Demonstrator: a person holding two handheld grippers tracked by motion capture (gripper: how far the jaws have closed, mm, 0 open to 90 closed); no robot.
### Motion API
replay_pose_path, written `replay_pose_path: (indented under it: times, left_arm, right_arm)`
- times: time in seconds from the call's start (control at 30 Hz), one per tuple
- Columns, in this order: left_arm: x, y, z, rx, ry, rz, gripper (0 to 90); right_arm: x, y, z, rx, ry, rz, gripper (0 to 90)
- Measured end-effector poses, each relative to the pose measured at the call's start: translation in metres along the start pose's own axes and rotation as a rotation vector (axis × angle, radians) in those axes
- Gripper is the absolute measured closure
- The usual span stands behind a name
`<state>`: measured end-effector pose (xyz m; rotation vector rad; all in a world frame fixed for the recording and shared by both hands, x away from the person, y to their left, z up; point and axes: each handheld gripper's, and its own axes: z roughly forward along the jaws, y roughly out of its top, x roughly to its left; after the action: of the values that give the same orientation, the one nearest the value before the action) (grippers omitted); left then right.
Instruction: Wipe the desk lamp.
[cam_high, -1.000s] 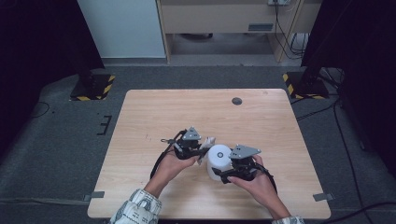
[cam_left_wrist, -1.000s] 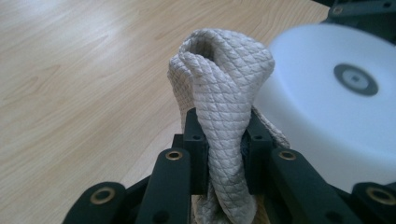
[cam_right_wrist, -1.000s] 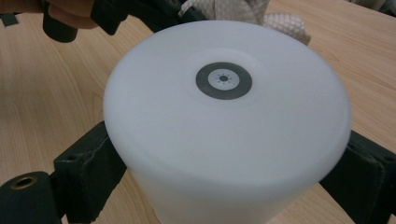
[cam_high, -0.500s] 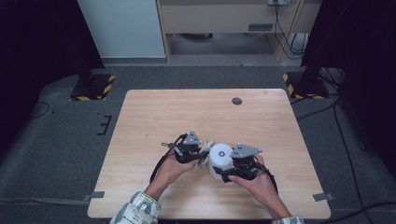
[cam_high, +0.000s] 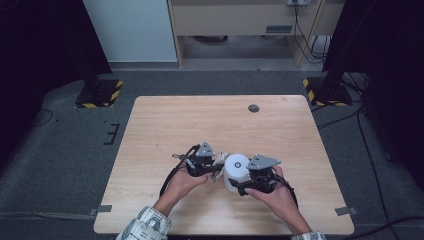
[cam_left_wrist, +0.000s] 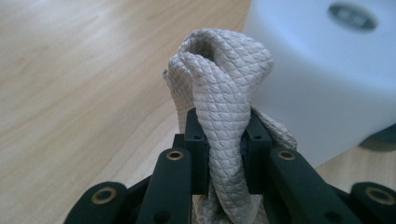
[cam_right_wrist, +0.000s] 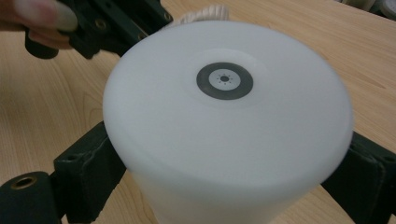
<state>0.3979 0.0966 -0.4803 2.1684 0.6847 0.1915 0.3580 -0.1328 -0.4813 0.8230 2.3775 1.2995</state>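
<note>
Left claw (cam_left_wrist: 223, 154) closed tight on a bunched strip of beige cloth with a quilted diamond pattern (cam_left_wrist: 222, 93), the two black jaws pressing it from both sides; seen also in the high view (cam_high: 218, 167). Cloth standing up from between the jaws and touching the side of a white, smooth, round plastic container (cam_left_wrist: 322, 79). Right claw (cam_right_wrist: 224, 186) clamped around this white container (cam_right_wrist: 229, 116), one black jaw against each side of its wall. On top of the container, a small dark ring mark (cam_right_wrist: 224, 80). Container (cam_high: 236, 167) upright on the light wooden desk (cam_high: 200, 120), in the near middle part, between both hands. Farther away on the desk, near the far edge, a small dark round spot (cam_high: 254, 108).
</note>
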Motion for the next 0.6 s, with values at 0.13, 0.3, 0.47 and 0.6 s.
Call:
replay_pose_path:
  times: [0.13,0.3,0.47,0.6]
  left_arm:
    - [0.0,-0.008,0.008,0.03,0.003,0.007,76.2]
    - [-0.001,-0.004,0.002,-0.002,-0.003,-0.007,76.2]
    - [-0.004,0.001,-0.011,-0.039,-0.012,-0.008,76.2]
    - [-0.006,-0.013,0.004,0.018,0.001,-0.009,76.2]
  right_arm:
    - [0.0,-0.001,-0.001,-0.001,0.004,-0.003,9.0]
    - [0.0,-0.001,-0.001,-0.003,0.006,-0.003,9.0]
    - [0.0,-0.001,-0.001,-0.003,0.005,0.002,9.0]
    - [0.001,-0.001,-0.001,-0.003,0.0,0.0,9.0]
